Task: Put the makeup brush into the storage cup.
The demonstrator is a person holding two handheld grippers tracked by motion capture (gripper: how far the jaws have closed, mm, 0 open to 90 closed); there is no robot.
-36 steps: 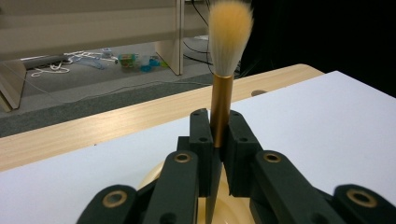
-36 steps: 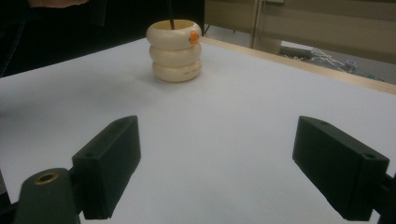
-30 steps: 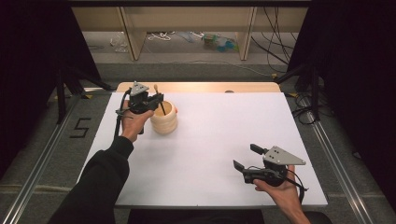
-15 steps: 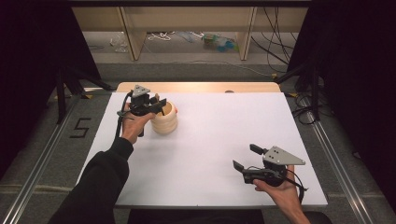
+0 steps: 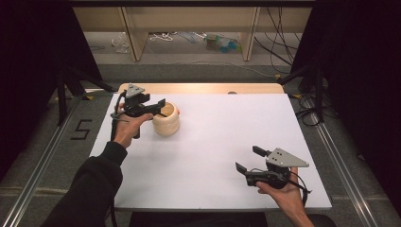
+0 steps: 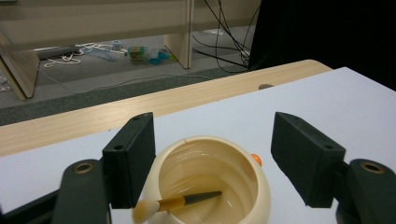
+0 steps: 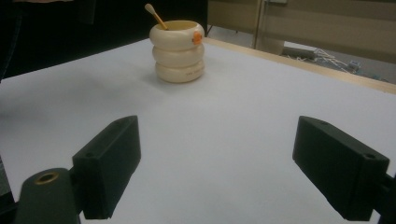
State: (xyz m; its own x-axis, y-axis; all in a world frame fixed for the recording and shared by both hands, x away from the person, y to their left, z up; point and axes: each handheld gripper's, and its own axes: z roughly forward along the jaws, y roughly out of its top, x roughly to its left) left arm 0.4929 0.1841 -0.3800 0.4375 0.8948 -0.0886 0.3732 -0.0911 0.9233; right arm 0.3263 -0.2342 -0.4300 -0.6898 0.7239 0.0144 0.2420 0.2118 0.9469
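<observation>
At the far left of the white table (image 5: 213, 142), the left gripper (image 5: 158, 107) hung just above the cream ribbed ceramic pot (image 5: 166, 120), jaws spread wide over its rim, seemingly lined up for the orange-handled brush (image 6: 180, 202) leaning inside. Bare tabletop stretched to the right gripper (image 5: 247, 159), jaws released, near the front edge.

Your left gripper's (image 5: 160, 108) black jaws overlap the cream ribbed pot's (image 5: 168, 124) near rim from above; the small orange-handled brush's (image 6: 180, 202) lower end lies hidden inside.
</observation>
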